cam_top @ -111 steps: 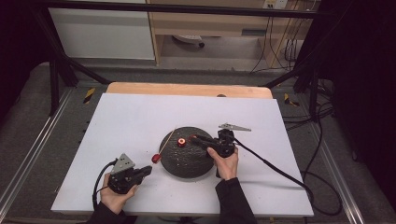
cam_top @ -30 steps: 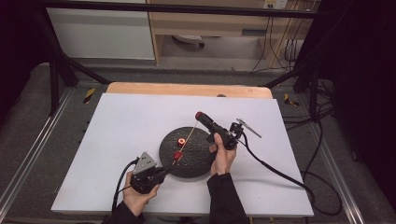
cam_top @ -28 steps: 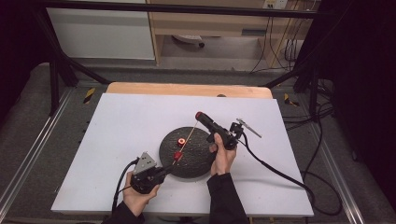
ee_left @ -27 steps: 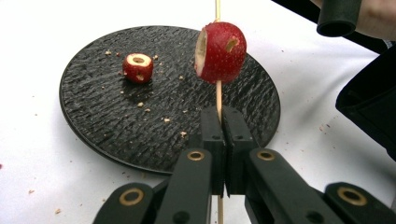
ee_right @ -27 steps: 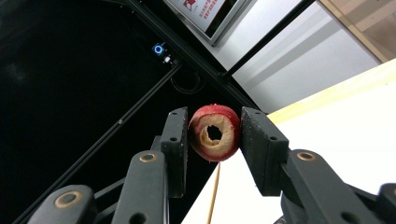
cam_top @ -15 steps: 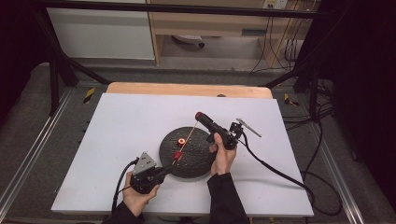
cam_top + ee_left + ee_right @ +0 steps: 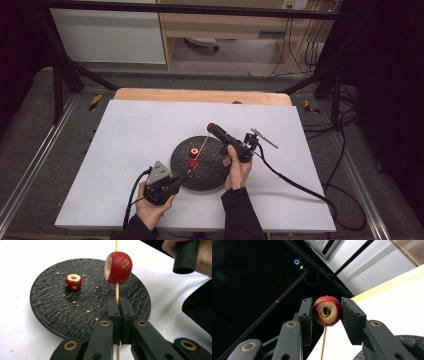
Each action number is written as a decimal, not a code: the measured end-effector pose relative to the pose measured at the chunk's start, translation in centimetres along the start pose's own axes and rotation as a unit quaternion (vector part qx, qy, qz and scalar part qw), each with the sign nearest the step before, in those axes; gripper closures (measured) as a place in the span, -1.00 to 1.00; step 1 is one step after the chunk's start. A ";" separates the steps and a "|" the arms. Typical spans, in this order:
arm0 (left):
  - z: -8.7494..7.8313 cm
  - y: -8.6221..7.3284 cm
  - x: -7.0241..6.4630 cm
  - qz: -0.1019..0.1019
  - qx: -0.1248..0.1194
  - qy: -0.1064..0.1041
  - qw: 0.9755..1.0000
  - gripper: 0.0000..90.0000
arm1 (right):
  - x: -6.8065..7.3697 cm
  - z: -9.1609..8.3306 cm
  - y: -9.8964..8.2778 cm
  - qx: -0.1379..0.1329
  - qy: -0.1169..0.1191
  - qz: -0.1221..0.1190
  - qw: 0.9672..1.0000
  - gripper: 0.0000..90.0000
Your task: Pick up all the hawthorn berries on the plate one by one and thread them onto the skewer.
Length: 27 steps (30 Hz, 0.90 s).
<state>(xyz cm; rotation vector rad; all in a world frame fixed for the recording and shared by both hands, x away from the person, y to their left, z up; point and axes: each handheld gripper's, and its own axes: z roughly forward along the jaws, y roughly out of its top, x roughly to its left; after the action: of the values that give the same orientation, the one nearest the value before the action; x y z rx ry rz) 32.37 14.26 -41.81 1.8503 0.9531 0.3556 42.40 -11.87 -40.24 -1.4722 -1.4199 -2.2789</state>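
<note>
A black round slate plate lies on the white table. At its near left edge my left gripper is shut on the lower end of a thin wooden skewer that slants up and away. One cored red fruit piece sits threaded on the skewer above the left gripper. At the skewer's top end my right gripper is shut on a second cored red fruit piece, with the skewer showing through its hole. A third red piece lies on the plate.
Crumbs are scattered over the plate. White table spreads left of and beyond the plate, with a wooden strip along its far edge. Cables trail from both grippers toward the near and right sides. A black frame and shelves stand behind.
Since the oldest frame my left gripper has shifted right to the plate's edge and my right gripper has risen to the skewer's top end. Over the last second nothing has moved.
</note>
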 end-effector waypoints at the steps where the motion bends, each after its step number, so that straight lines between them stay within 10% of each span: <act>1: 0.1 0.0 0.0 0.000 0.001 0.000 1.000 0.97 | 0.1 0.0 0.0 -0.001 0.000 0.000 1.000 0.41; 13: 0.1 0.1 -0.5 -0.012 0.008 0.006 1.000 0.97 | 0.1 -0.1 -0.1 -0.008 0.002 -0.041 0.999 0.42; 27: 0.2 0.0 -0.8 0.006 0.017 0.011 1.000 0.97 | 0.2 -0.3 0.7 0.003 0.013 -0.009 1.000 0.41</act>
<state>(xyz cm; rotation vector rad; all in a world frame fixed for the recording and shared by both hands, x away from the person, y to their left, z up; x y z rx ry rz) 31.98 13.59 -41.77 1.8873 0.9683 0.3699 42.48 -12.39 -39.68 -1.4297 -1.4376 -2.2923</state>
